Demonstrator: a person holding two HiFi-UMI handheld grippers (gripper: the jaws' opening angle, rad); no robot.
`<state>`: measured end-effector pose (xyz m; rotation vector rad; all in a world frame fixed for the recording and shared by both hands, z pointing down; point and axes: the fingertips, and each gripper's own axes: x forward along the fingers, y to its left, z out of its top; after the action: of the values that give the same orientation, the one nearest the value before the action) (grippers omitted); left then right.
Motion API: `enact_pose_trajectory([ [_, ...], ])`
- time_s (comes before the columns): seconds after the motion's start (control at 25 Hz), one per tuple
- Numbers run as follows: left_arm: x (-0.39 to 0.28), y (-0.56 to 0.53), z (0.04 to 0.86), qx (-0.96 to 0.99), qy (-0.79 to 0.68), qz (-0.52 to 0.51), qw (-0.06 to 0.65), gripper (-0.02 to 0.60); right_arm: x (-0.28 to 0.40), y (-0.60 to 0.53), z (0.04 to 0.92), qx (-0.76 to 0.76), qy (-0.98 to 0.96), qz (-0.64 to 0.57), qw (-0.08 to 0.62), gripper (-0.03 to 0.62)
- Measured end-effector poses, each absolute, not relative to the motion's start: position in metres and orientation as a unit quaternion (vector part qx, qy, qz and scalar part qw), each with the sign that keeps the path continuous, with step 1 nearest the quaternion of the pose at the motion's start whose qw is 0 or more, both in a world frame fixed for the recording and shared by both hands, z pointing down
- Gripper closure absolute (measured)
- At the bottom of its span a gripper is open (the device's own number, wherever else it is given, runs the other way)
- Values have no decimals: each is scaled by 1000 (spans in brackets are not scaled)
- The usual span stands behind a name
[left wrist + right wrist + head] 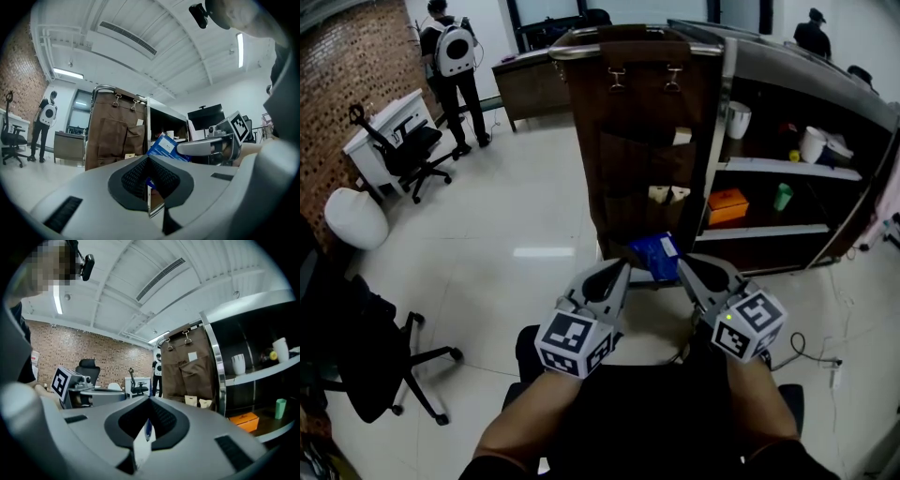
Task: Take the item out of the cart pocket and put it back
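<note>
Right tongs, held level, pinch one blue packet; left tongs, level alongside, are closed just beside it.

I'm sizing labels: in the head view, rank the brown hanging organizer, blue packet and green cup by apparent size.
Largest: brown hanging organizer
Then: blue packet
Smallest: green cup, which sits farther away

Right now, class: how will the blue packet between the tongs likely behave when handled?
The blue packet looks flat and thin-edged, so probably light. Pinched at its edges by the left tongs and right tongs, it may flex or twist.
</note>
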<state>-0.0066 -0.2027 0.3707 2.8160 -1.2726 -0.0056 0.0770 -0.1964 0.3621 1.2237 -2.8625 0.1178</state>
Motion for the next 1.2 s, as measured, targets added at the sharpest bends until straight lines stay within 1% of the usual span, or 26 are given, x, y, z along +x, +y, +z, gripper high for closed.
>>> enact_pose_trajectory([
  [0.64, -8, -210, 376, 910, -413, 2, 38, 581, 81, -197, 370, 396, -917, 54, 6, 577],
  [0.8, -10, -211, 375, 909, -416, 1, 33, 581, 80, -198, 371, 396, -917, 53, 8, 577],
  [0.96, -10, -210, 371, 907, -421, -2, 14, 581, 79, -197, 372, 395, -917, 54, 8, 577],
  [1.2, -11, -214, 373, 904, -428, 0, 14, 581, 79, -198, 374, 394, -918, 55, 8, 577],
])
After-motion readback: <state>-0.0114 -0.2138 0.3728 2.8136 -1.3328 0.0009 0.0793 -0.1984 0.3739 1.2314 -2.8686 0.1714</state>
